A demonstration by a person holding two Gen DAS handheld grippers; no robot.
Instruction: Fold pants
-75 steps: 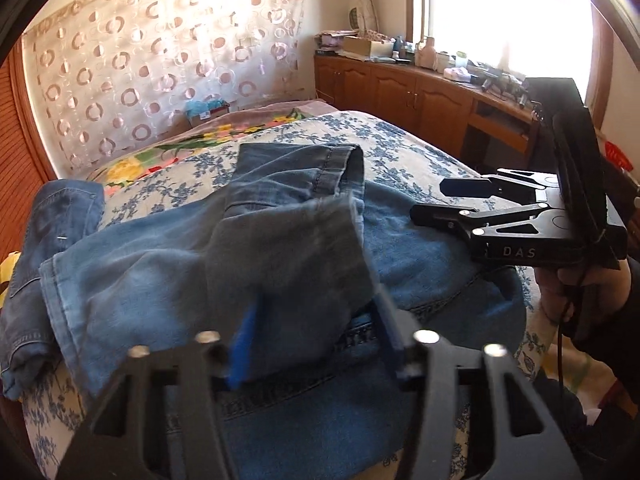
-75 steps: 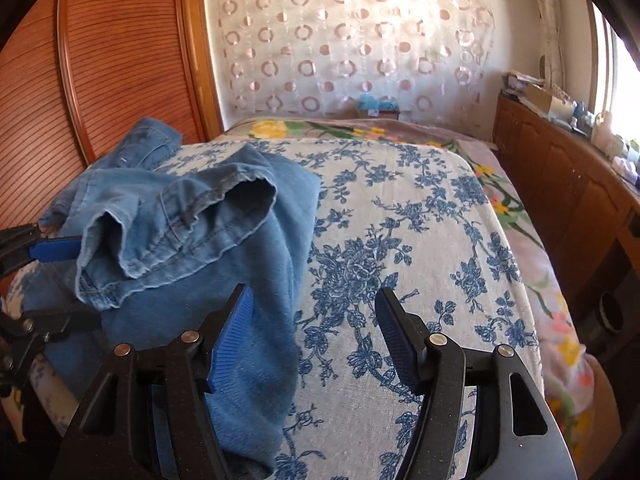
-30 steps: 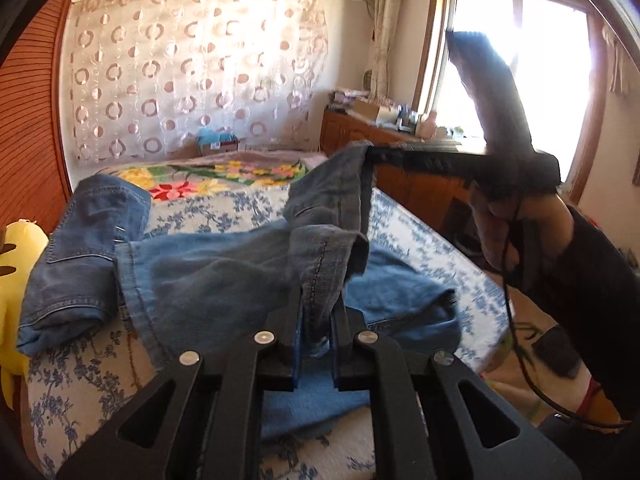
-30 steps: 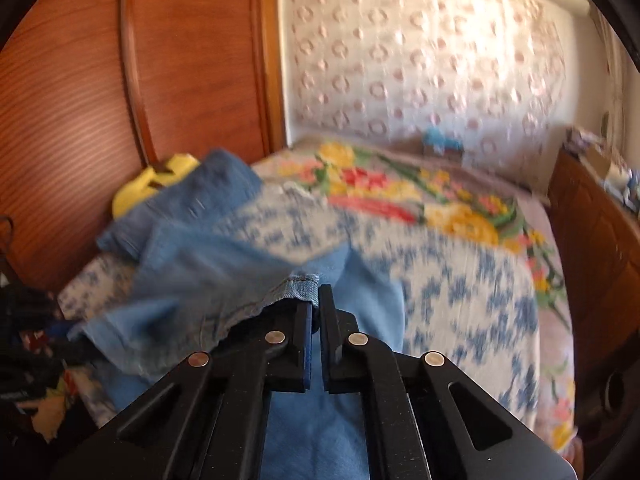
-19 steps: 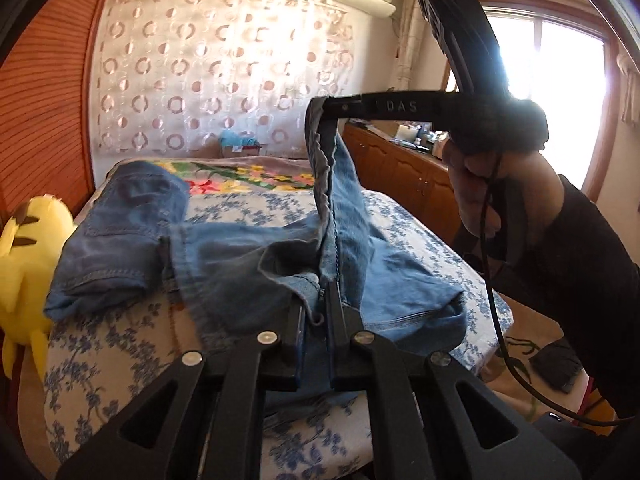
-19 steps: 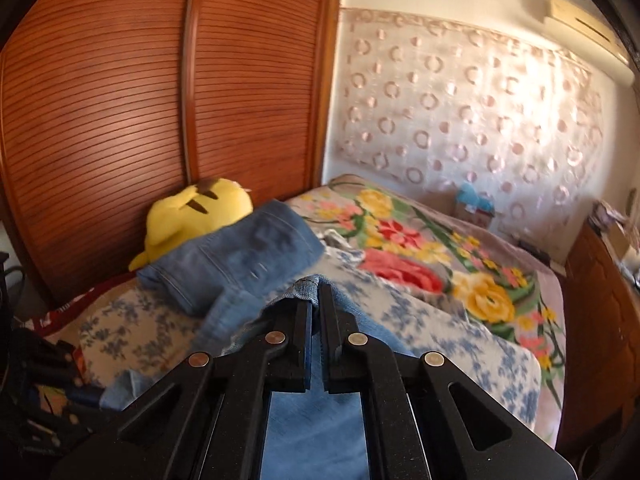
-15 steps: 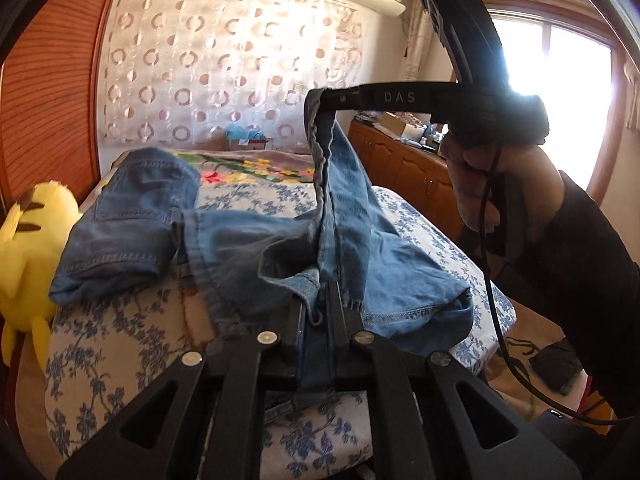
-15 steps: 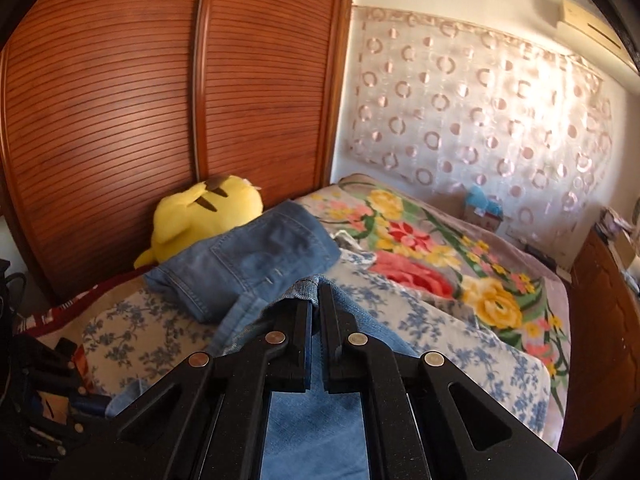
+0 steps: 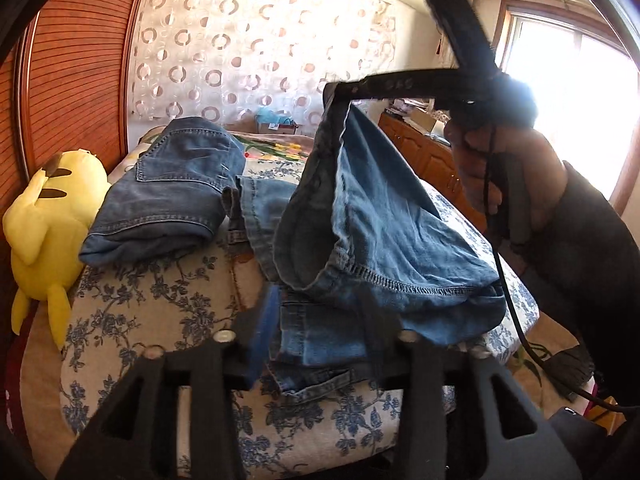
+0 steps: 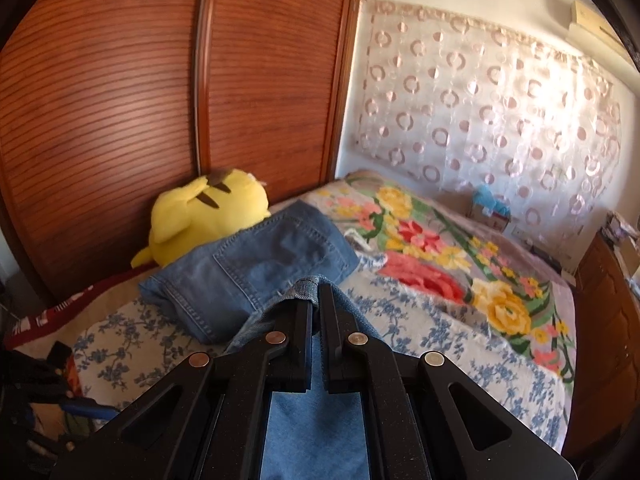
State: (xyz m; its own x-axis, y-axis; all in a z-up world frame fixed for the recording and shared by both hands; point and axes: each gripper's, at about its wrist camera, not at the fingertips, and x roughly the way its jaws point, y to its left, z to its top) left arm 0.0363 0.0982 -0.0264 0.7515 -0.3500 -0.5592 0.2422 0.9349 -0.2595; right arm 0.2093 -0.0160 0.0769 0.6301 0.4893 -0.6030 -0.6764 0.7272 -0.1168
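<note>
Up close, left gripper (image 9: 316,322) with jaws opening, blue pads parted, denim lying between them but no longer pinched. Right gripper (image 10: 316,312) with jaws pressed together, pinching a hem of the pants (image 9: 384,216); same gripper seen from the left wrist view (image 9: 340,90) raised above the bed, clamped on the cloth edge, gripped by a hand (image 9: 492,168) in a dark sleeve (image 9: 580,248).

Hanging from that raised pinch, one pants leg draped down in a loose fold, open hem with its stitched seam sagging just above the left jaws. Rest of the pants heaped on the bed (image 9: 160,300), near its foot end, on a blue floral cover.

Farther out, a second pair of jeans (image 9: 168,196), folded, back pocket up, resting on the bed just beside the draped pants, touching a cuff of them. Beside that folded pair, a yellow plush toy (image 9: 48,216) against the wooden slatted wardrobe (image 10: 160,100). Beyond, a bright flowered blanket (image 10: 460,264) over the far half of the bed, a sheer curtain (image 9: 248,52) with ring pattern behind, a small blue-topped box (image 10: 490,208) at its foot. Off to the side, a wooden cabinet (image 9: 424,152) under a bright window (image 9: 580,100).
</note>
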